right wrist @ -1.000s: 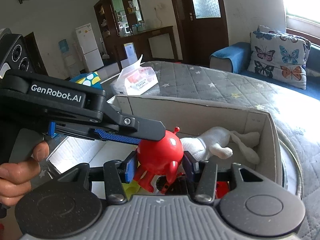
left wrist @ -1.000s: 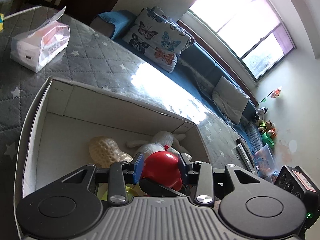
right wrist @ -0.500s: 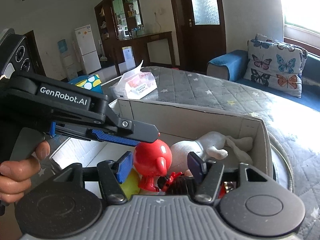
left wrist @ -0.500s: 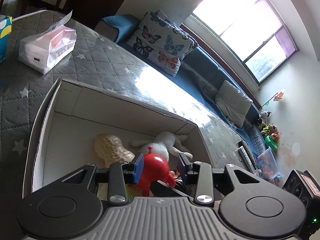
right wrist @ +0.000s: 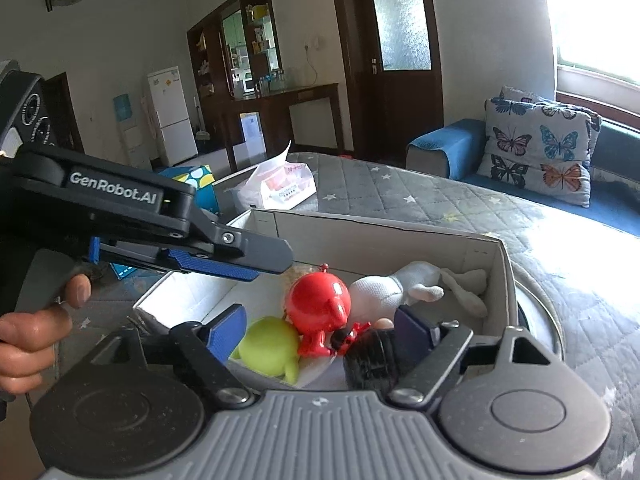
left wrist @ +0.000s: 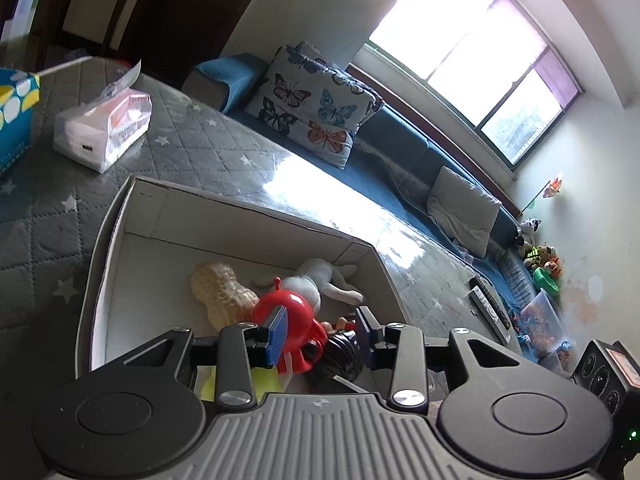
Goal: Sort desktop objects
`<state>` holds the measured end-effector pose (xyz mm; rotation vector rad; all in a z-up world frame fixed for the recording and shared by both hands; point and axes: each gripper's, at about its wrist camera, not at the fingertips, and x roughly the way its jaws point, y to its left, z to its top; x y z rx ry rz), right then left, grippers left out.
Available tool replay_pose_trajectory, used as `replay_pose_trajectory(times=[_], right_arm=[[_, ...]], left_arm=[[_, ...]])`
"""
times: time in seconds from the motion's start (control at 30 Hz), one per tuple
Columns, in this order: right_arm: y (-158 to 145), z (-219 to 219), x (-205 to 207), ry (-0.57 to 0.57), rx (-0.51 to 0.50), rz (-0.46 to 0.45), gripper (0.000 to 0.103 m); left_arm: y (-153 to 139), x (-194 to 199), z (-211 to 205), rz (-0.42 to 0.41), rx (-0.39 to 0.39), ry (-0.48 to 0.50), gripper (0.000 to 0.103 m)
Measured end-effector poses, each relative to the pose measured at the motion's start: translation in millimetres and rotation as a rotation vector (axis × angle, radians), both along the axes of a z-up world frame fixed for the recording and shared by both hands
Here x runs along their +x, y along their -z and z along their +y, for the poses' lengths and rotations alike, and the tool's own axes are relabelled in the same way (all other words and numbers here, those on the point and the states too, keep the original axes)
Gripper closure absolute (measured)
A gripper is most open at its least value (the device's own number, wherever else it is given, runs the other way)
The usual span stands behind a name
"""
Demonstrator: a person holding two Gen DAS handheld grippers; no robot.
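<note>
Right gripper: jaws opening, blue pads apart, nothing pressed between them. The red toy lies free in the box just beyond the pads, resting against the green toy and the black toy; the widening gap reads as a release, so that the toy drops among the others already sorted.

Left gripper: jaws parted and empty. Seen from the left wrist, the red toy sits below and behind the left pad, not clamped by it; whether that pad grazes the toy cannot be told from this angle. In the right wrist view the left gripper reaches in from the left above the box, carried by a hand on its handle, probably to steady or guide the drop.

Box contents: a peanut toy and a white plush lie towards the far wall, placed there to leave the near end free for later items.

Surroundings: the box stands on a grey quilted table. A tissue pack and a blue carton remain outside it, well apart from the toys and likely not part of this group.
</note>
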<state>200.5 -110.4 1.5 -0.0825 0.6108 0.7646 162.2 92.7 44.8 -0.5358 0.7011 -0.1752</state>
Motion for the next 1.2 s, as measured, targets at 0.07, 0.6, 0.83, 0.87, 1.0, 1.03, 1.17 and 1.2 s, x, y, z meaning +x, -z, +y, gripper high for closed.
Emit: replay_pose_trajectory(times=[0.07,0.6,0.83,0.87,1.0,1.03,1.17,1.2], right_arm=[[-1,-2,-6,0.004,0.001,-0.004,0.018],[1,-28,-43,0.068,0.026,-0.03,0.0],[2,-39,-55,0.092,0.046,-0.019,0.0],[2,-40,-57,0.094,0.045,-0.019,0.0],[4,-41,-65,0.11,0.035,-0.028,0.0],[4,-42,-67,0.113,0.033,-0.032,0.0],[8,-44,-74,0.128,0.028,-0.039,0.0],[9,-44,-76,0.133,0.028,-0.04,0.0]], left_arm=[[-3,-7,-3,-0.008,0.022,0.0,0.063],[-10,-53,-29,-0.029,0.213,-0.034,0.063],[-7,-67,-37,-0.033,0.275,-0.047,0.063],[-7,-69,-38,-0.032,0.279,-0.048,0.063],[-7,-78,-43,-0.043,0.324,-0.054,0.063],[-7,-80,-45,-0.046,0.34,-0.055,0.063],[-5,-88,-52,-0.066,0.398,-0.072,0.063],[-5,-90,-54,-0.072,0.414,-0.077,0.063]])
